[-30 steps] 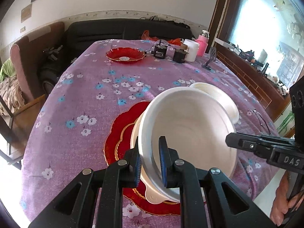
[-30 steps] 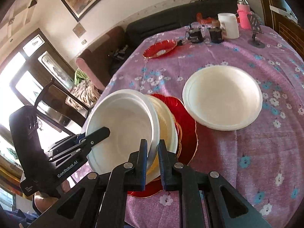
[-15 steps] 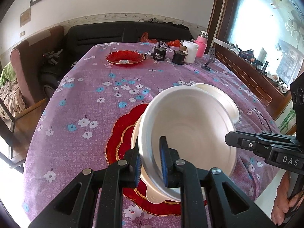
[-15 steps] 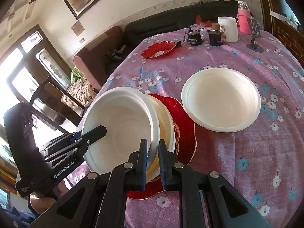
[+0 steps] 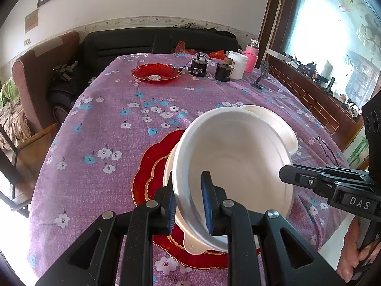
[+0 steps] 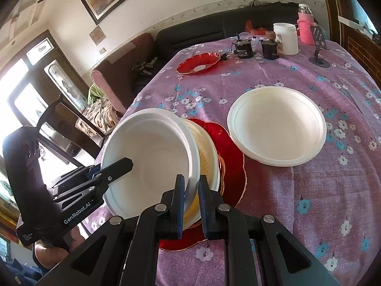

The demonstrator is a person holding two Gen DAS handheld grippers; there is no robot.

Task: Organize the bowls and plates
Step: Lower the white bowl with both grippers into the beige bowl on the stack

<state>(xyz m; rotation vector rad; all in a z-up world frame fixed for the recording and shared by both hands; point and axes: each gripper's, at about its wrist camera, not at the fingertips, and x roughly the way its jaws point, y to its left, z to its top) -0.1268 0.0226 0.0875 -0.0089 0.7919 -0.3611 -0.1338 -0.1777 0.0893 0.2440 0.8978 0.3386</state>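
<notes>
Two grippers, left gripper (image 5: 189,208) and right gripper (image 6: 191,203), pinch the tilted white bowl (image 5: 234,164) at opposite rims; uneven release could tip it off the cream plate (image 6: 208,157) near the desk's (image 5: 100,119) front edge.

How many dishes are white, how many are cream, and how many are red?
White: 2, the tilted white foam bowl held by both grippers and the white foam bowl lying on the purple cloth.
Cream: 1, the cream plastic bowl under the held one.
Red: 2, the big scalloped red plate and the far small red dish.
Total: 5

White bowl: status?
Left gripper and right gripper both clamped on white bowl rim. Bowl tilted over red plate. Nothing in the way.
</notes>
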